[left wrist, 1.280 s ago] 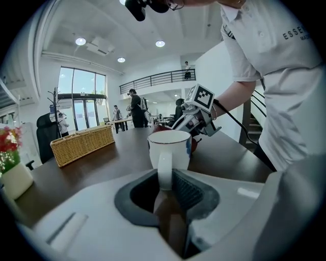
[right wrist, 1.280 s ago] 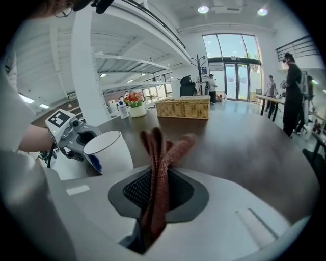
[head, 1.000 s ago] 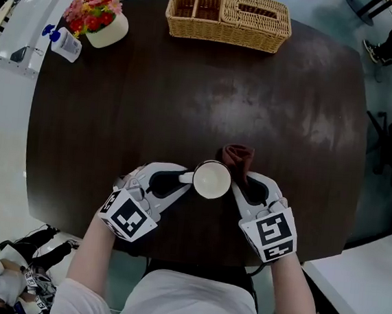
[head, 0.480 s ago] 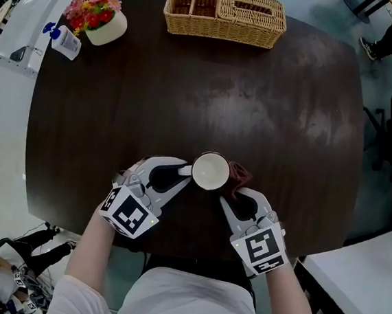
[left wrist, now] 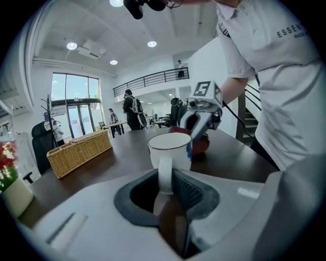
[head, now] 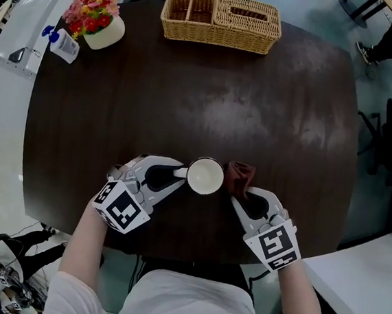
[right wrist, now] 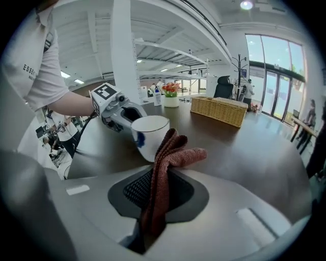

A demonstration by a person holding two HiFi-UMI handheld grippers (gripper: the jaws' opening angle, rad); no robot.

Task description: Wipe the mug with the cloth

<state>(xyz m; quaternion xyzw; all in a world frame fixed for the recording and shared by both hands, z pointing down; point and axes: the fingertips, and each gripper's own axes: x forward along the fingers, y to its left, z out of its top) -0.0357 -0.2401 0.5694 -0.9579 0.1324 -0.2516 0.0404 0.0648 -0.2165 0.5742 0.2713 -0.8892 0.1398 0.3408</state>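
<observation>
1. The left gripper is clamped on the handle of the mug. The mug appears to stand upright on the table, near the person's edge and between the two grippers.
2. The right gripper pinches the cloth by a narrow fold. Its bunched free end juts past the jaws, just beside the mug's right wall. Whether cloth and mug touch cannot be told.
3. The handle is thin and glossy. A sideways push from the cloth could likely twist the mug in the left jaws or swing it about the handle, so a firm wipe risks a tip.
4. Only a slim fold sits between the right jaws. Drag against the wall could tug the cloth loose, leaving it draped on the mug or dropped on the table.
5. Little cloth stands proud of the right gripper. If it closes in too far, the hard jaw tips rather than the fabric may strike the mug.
6. The mug sits close to the table's near edge. If it slipped there, it could roll off toward the person.
7. The left gripper covers the handle side. That part would probably go unwiped unless the mug is turned.
</observation>
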